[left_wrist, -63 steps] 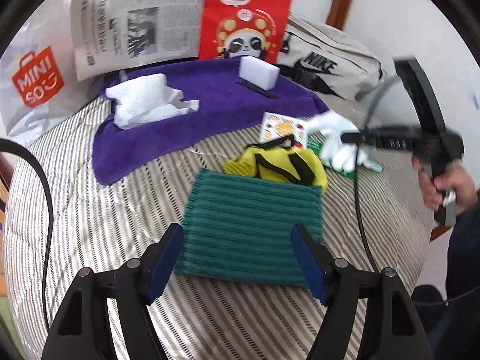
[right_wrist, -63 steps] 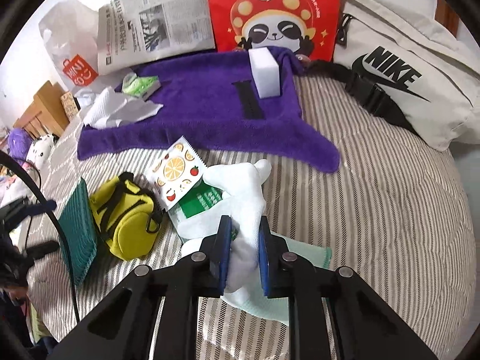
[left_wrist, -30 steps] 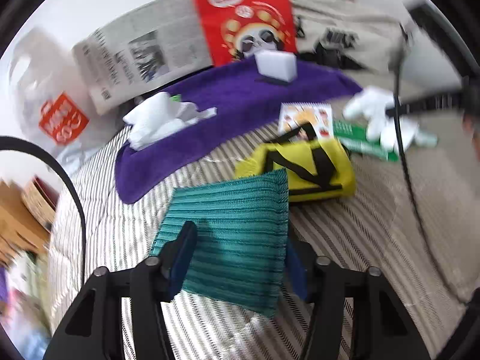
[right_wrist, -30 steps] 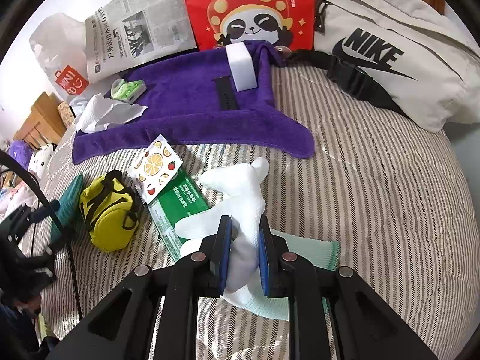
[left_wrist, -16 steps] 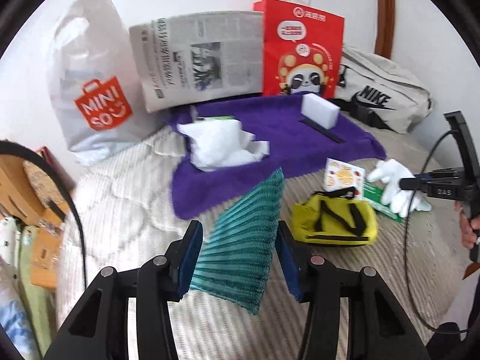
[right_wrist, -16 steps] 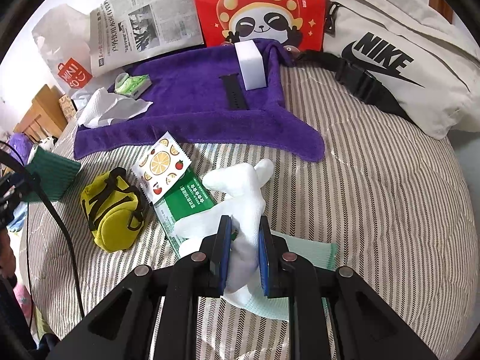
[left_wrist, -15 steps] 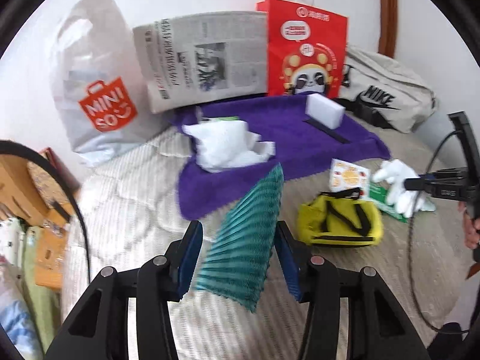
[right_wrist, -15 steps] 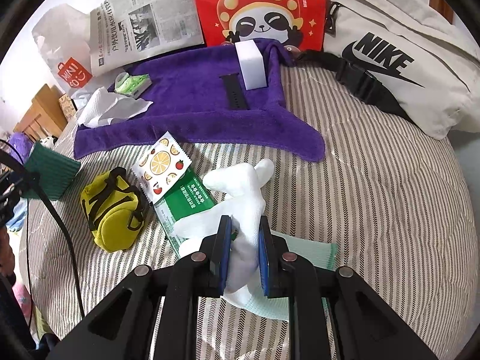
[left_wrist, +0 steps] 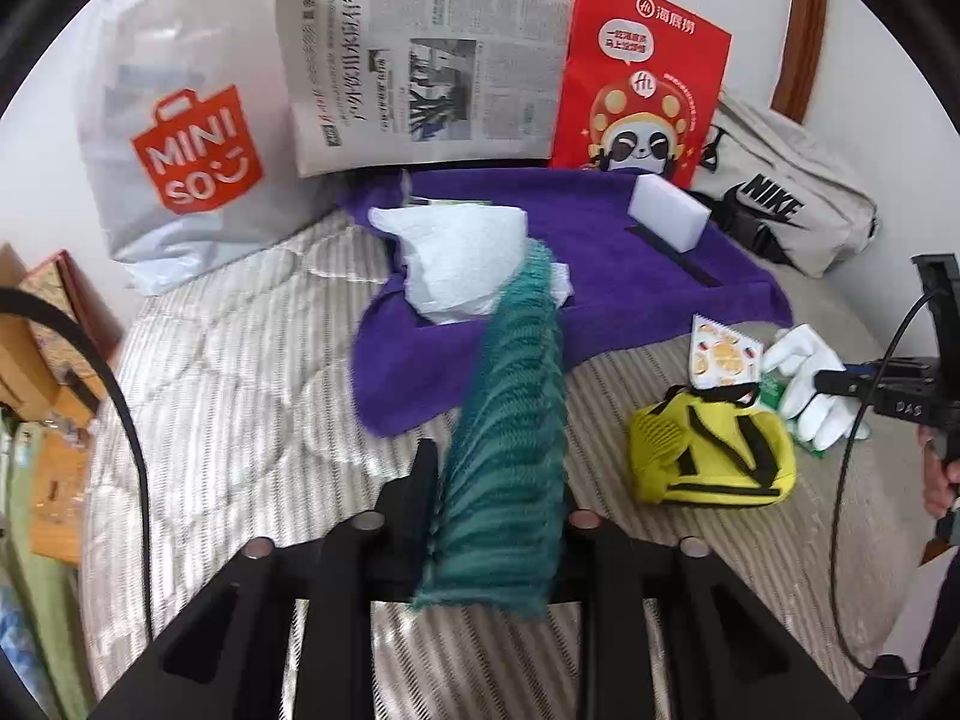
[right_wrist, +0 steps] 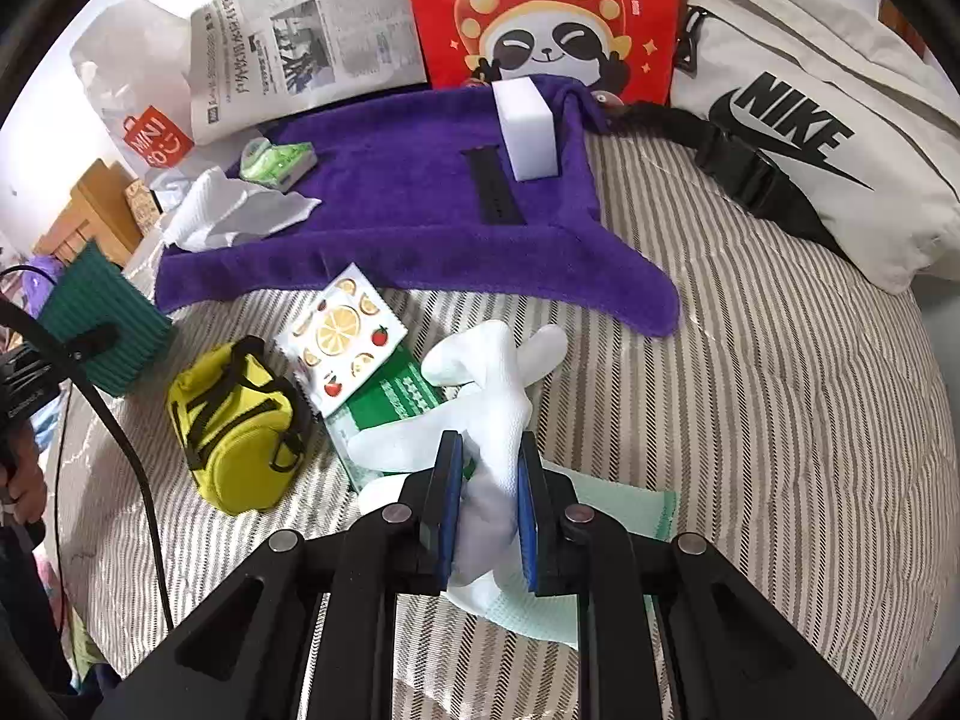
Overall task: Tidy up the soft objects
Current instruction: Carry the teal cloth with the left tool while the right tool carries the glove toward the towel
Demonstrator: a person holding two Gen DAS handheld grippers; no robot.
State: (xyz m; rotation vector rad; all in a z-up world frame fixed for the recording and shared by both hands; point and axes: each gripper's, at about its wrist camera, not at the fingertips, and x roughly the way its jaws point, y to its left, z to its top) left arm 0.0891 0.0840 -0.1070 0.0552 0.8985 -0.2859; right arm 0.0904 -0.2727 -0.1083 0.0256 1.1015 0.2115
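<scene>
left claw [left_wrist: 498, 516] closing on green cloth [left_wrist: 510, 438]

The white plastic shopping bag [left_wrist: 180, 138] at the far left carries an orange bag-shaped logo with "MINI SO" in white letters. The beige fabric waist bag [right_wrist: 828, 120] at the far right shows "NIKE" in black, with the swoosh under it. On the red paper gift bag with a cartoon panda [right_wrist: 540, 18] the panda's hat bears the letters "Hi" – the Chinese characters above are too small to read. The folded newspaper [left_wrist: 420, 66] between them has print, not legible.
</scene>
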